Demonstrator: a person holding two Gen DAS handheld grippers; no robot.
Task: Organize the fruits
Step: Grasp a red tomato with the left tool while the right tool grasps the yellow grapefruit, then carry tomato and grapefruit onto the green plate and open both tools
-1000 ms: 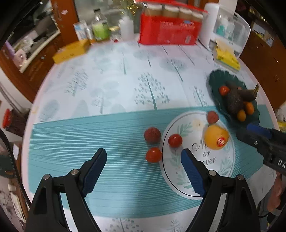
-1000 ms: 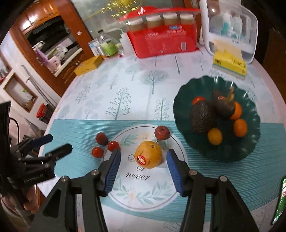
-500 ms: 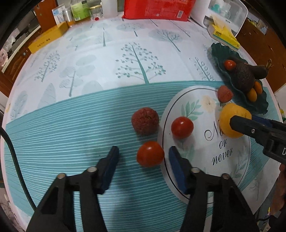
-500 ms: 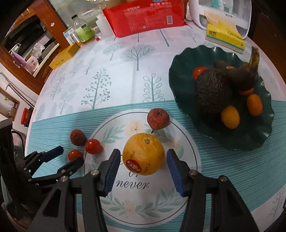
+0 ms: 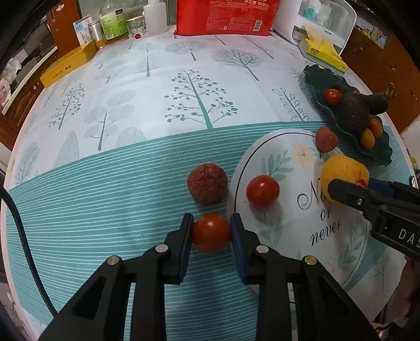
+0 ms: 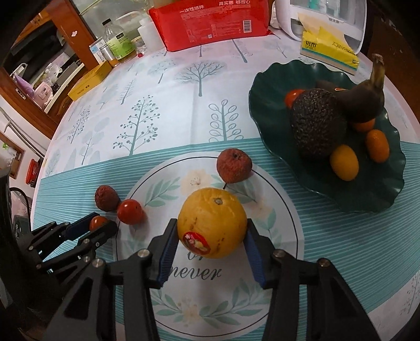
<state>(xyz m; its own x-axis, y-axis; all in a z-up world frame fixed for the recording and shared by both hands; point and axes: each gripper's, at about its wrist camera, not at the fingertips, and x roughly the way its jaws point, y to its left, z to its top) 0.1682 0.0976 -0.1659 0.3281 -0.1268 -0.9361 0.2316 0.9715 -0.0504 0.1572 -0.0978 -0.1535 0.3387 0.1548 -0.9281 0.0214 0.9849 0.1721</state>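
Note:
My left gripper [image 5: 211,230] is shut on a small red tomato [image 5: 211,232] that rests on the teal cloth; it also shows in the right wrist view [image 6: 97,222]. My right gripper [image 6: 211,236] is shut on a yellow-orange orange [image 6: 212,223] with a red sticker, seen in the left wrist view [image 5: 344,173] too. A second tomato [image 5: 262,191], a dark wrinkled fruit [image 5: 207,183] and a reddish lychee [image 6: 234,165] lie loose on the cloth. A dark green plate [image 6: 378,194] at the right holds an avocado [image 6: 317,126], a dark banana, a tomato and small oranges.
A red package [image 6: 210,23], a yellow tissue pack [image 6: 329,49], a white container, bottles [image 6: 116,42] and a yellow box [image 5: 65,65] stand along the far edge of the round table. The table's edge is close at the left and right.
Both grippers moved forward and down and closed. The left one took hold of the near tomato, the right one took hold of the orange.

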